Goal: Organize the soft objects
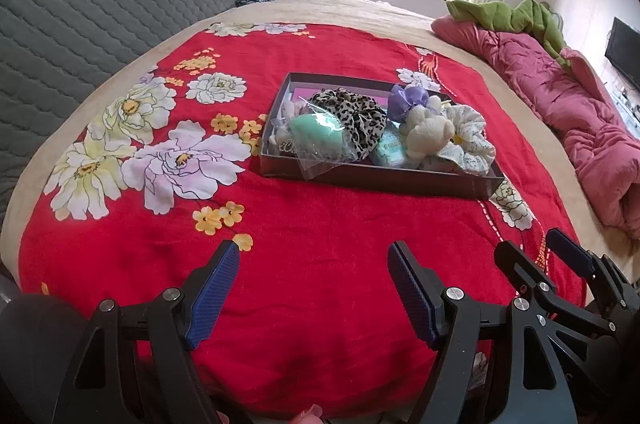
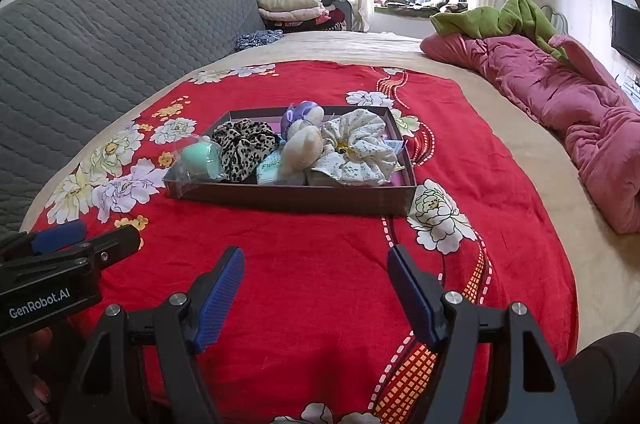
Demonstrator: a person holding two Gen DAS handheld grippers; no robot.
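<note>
Both my left gripper [image 1: 314, 264] and right gripper [image 2: 316, 268] gape wide, empty. Ahead sits the tray [image 1: 376, 180] of soft things; the leopard scrunchie [image 1: 356, 120] looks light, squashy, so I'd pinch its bunched fabric.

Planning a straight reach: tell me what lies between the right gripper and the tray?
Only bare red blanket between right gripper and tray, per right wrist view.

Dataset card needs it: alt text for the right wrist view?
A shallow dark tray of soft items, including a leopard scrunchie and a cream plush toy, sits on a red floral blanket. The open, empty right gripper is in the foreground.
</note>
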